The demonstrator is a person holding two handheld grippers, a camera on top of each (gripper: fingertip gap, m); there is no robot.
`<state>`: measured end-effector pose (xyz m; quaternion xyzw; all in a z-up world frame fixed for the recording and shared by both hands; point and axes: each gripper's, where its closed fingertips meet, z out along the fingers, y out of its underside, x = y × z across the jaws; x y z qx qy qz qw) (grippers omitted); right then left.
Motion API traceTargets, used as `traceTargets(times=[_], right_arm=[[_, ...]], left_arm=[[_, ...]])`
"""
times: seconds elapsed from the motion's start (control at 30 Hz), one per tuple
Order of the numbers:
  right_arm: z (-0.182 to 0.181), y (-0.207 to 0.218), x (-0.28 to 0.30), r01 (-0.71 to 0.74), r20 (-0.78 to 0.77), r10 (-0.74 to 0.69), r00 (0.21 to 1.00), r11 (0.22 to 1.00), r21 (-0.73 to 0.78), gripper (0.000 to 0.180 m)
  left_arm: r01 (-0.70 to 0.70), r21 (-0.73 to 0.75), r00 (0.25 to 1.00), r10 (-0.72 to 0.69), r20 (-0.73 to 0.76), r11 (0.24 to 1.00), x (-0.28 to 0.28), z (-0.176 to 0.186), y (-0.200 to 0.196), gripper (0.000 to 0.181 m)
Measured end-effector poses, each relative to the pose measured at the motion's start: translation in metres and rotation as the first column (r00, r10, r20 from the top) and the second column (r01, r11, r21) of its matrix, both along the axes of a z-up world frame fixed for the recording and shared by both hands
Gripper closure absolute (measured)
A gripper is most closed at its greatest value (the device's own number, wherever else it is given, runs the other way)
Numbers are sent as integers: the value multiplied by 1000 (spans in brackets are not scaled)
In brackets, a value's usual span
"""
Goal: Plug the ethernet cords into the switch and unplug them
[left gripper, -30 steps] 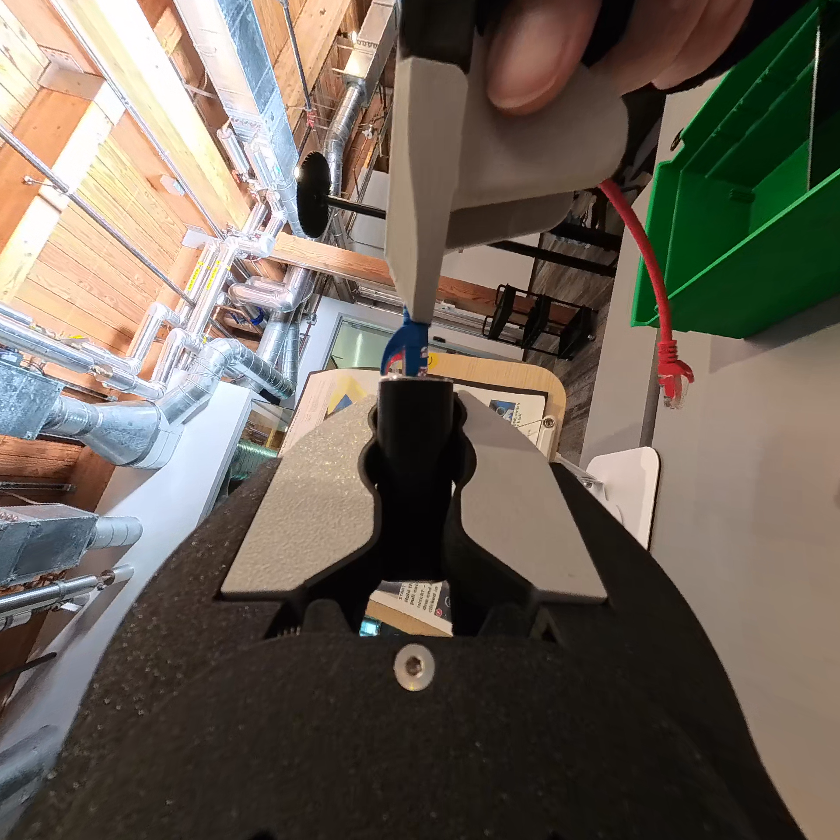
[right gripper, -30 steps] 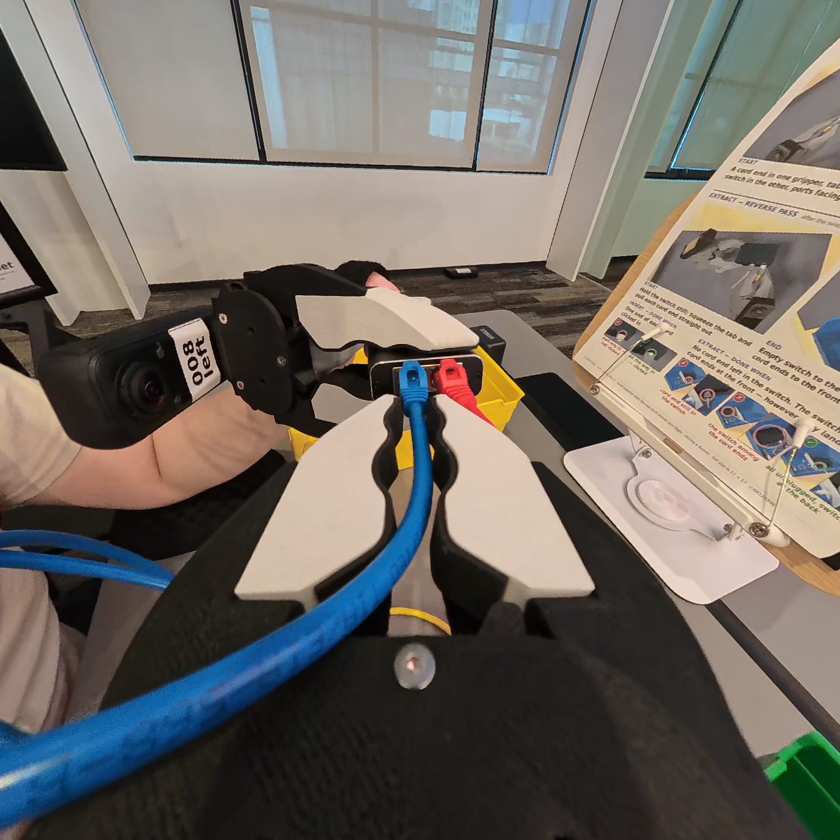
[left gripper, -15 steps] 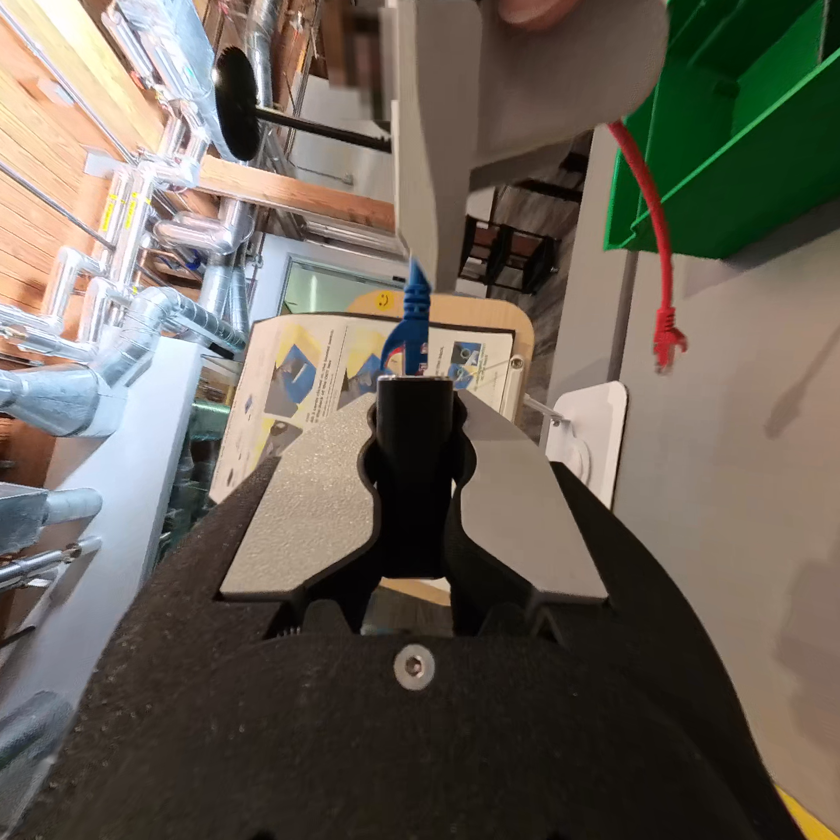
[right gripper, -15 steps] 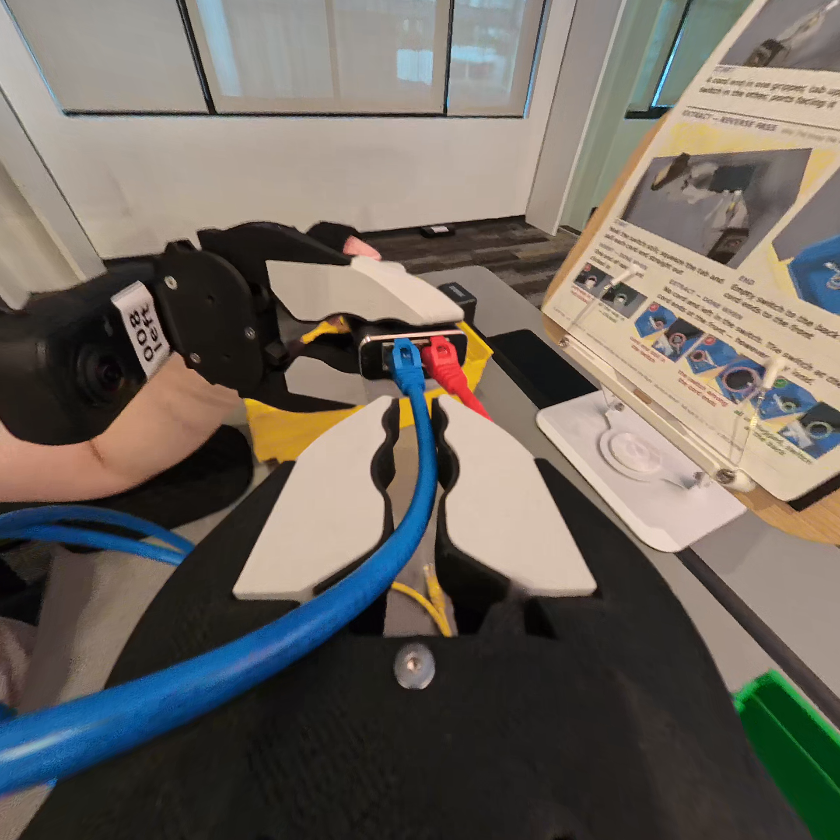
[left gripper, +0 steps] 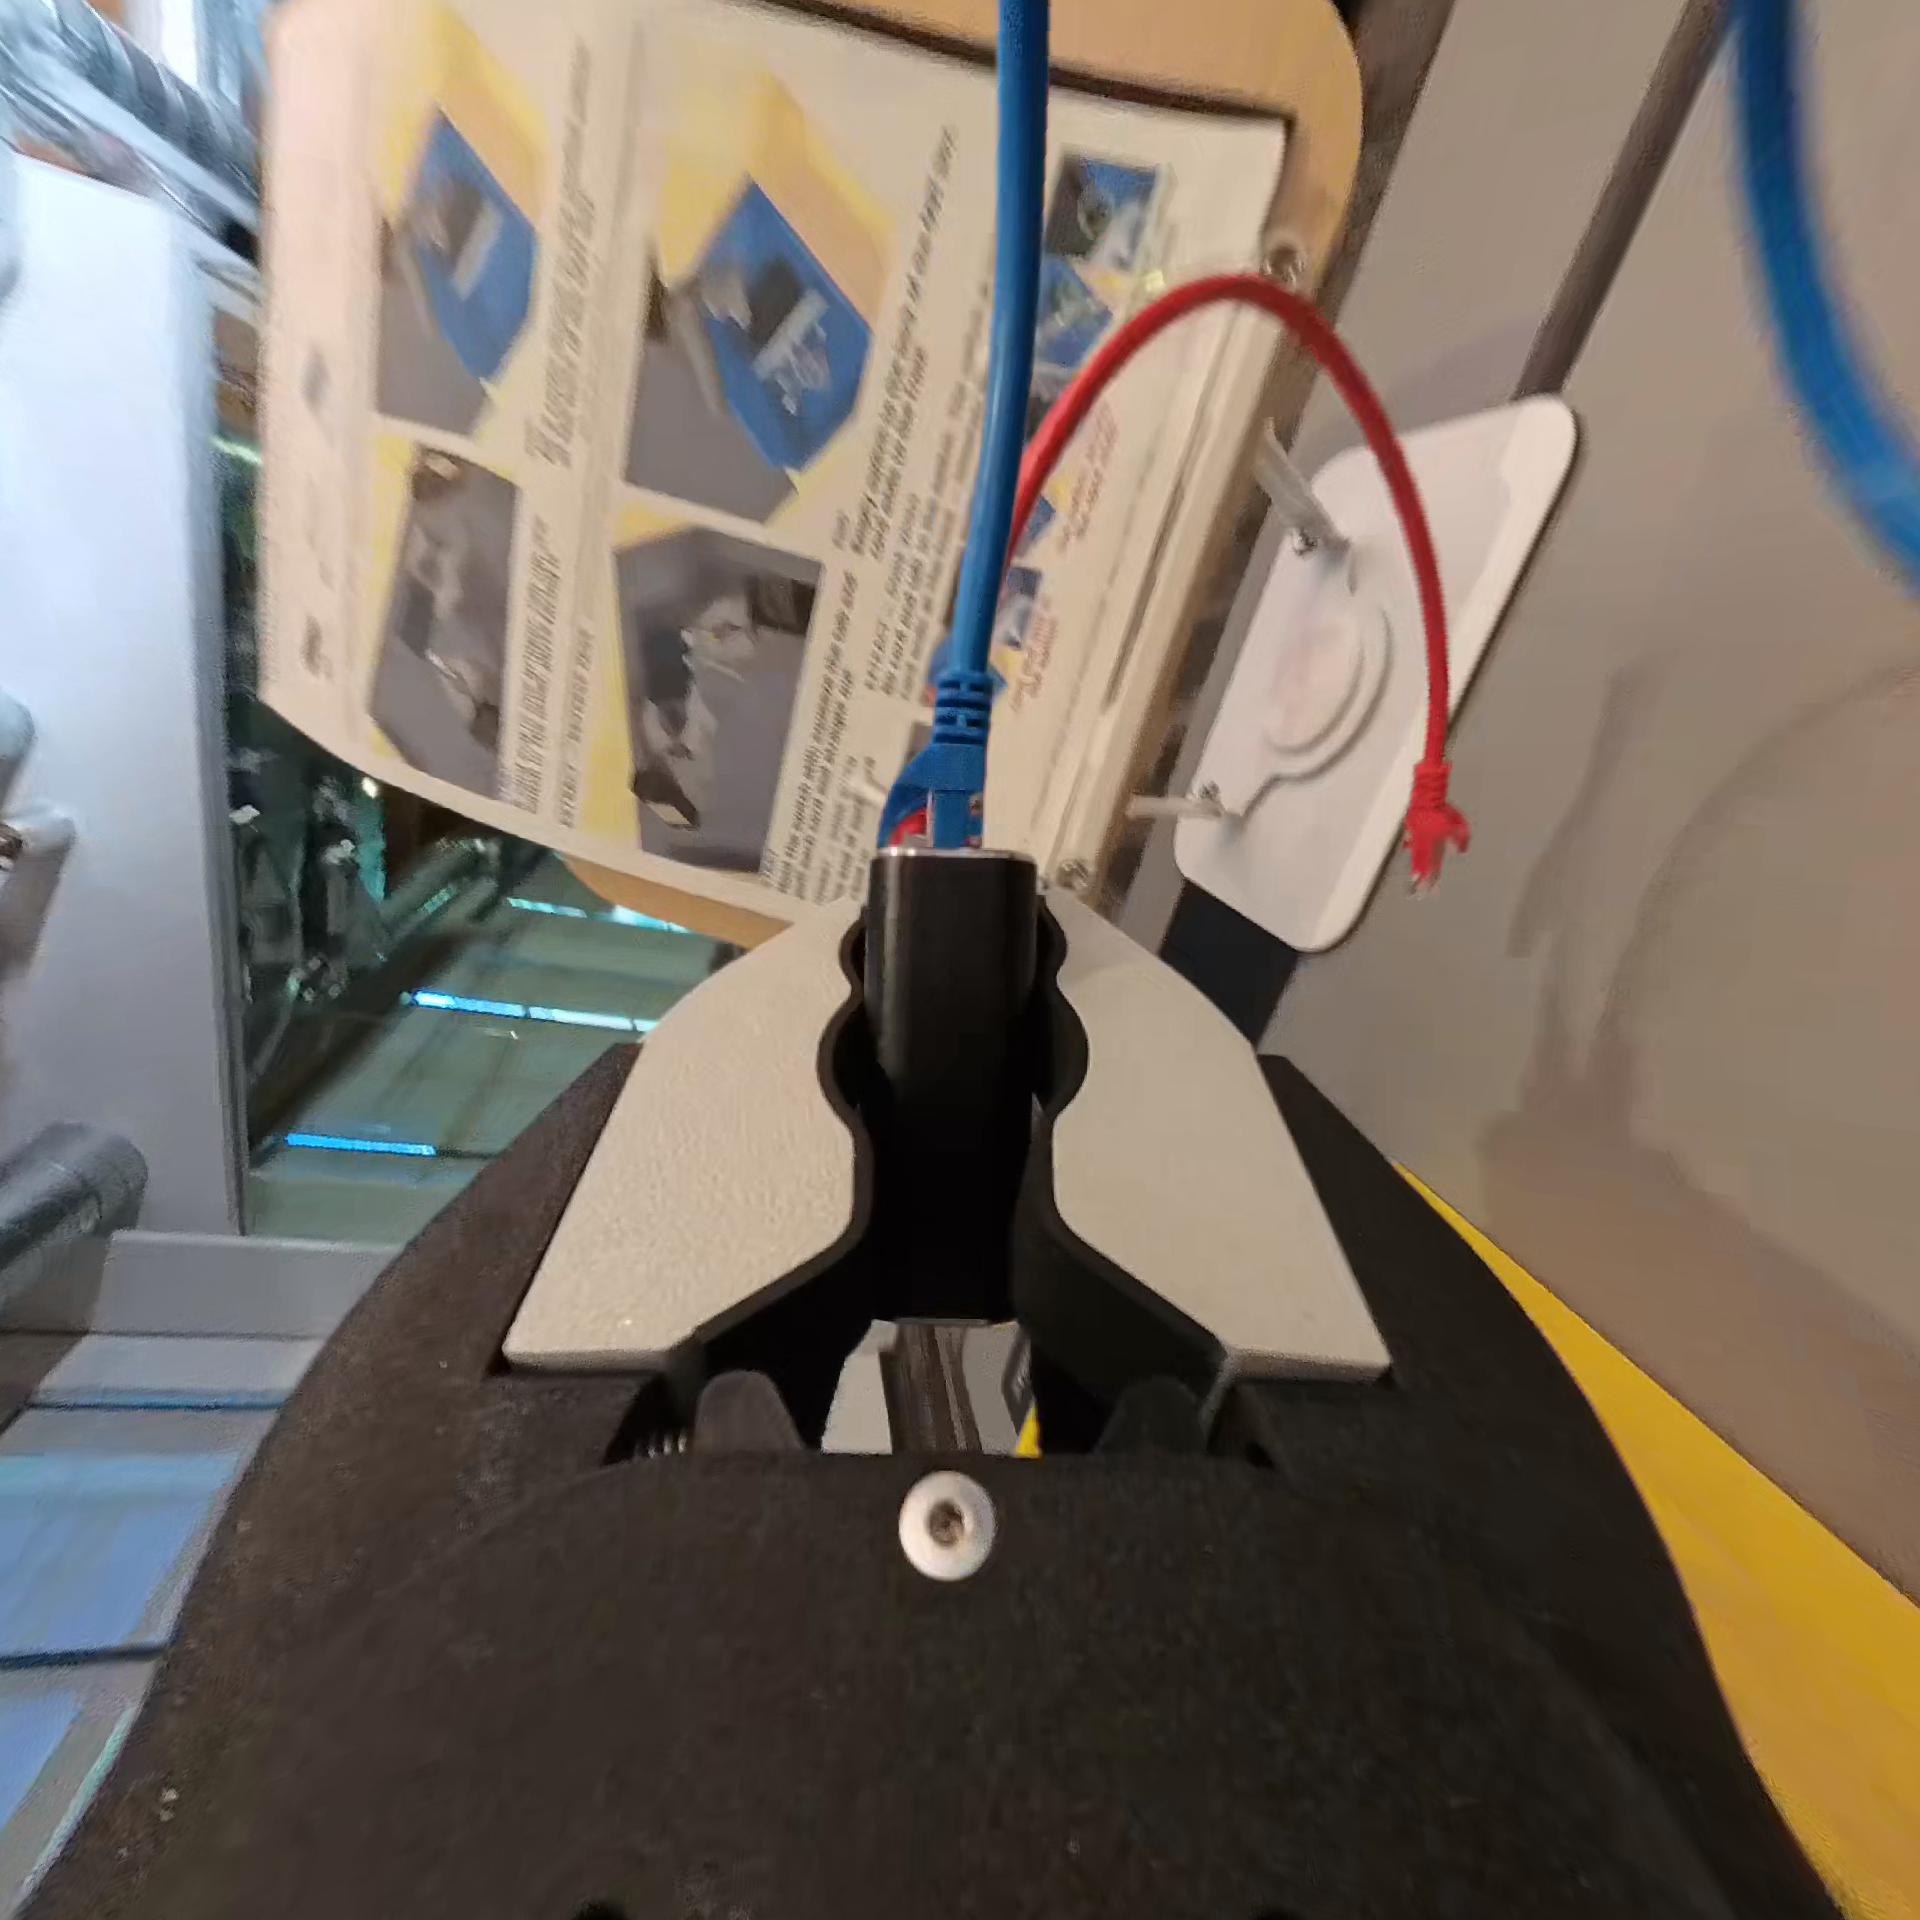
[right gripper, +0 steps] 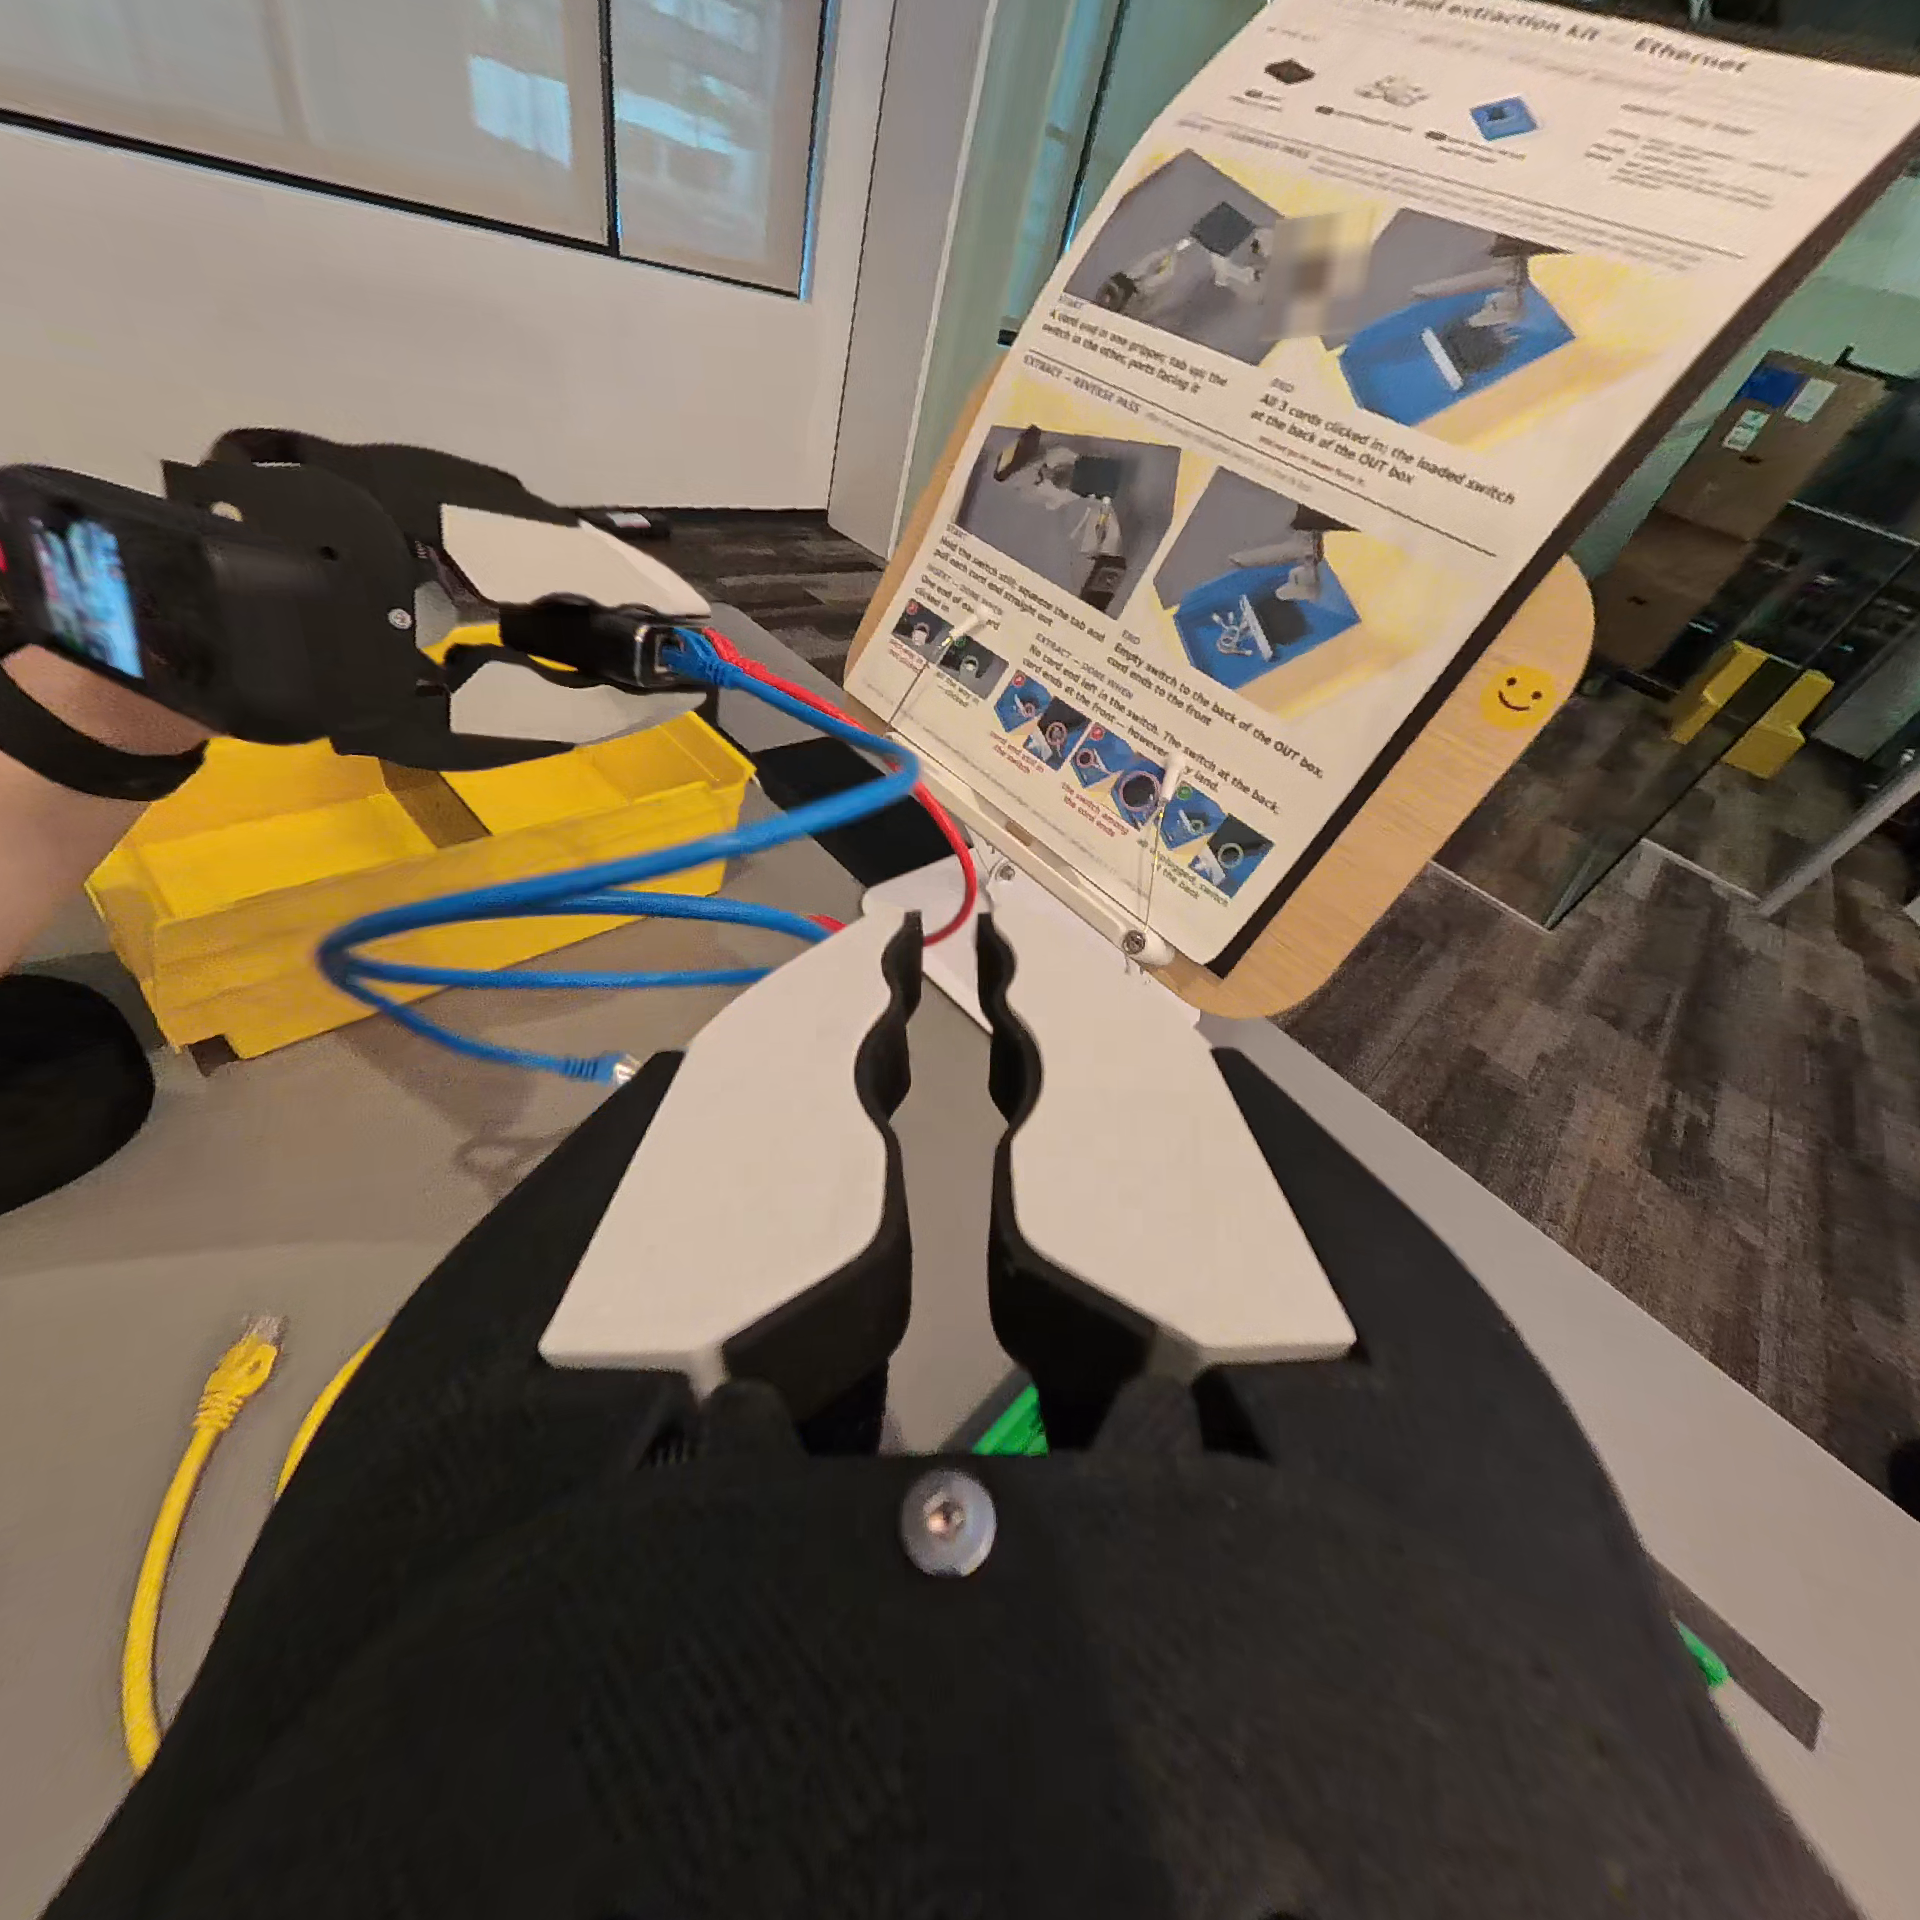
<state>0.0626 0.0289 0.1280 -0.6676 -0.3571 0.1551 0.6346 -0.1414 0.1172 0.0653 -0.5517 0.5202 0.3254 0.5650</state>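
The left gripper is clamped on the small black rectangular switch, held above the grey table. A blue ethernet cord and a red ethernet cord sit plugged into it. The right gripper stands slightly parted, empty. A yellow ethernet cord lies unplugged on the table.

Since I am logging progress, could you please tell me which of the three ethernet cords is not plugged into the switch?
The yellow cord: it lies loose on the grey table, connector free. The blue cord and red cord both run into the switch held by the left gripper.
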Motion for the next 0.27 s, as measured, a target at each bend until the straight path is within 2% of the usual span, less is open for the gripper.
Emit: traceTargets(times=[0.03, 0.27], right_arm=[[-1, 0, 2, 6, 5, -6, 1000, 1000, -8, 169], [-17, 6, 4, 64, 123, -59, 991, 997, -38, 169]], left_arm=[[-34, -32, 999, 33, -11, 999, -1, -8, 4, 155], [-200, -153, 962, 164, -220, 968, 16, -69, 12, 155]])
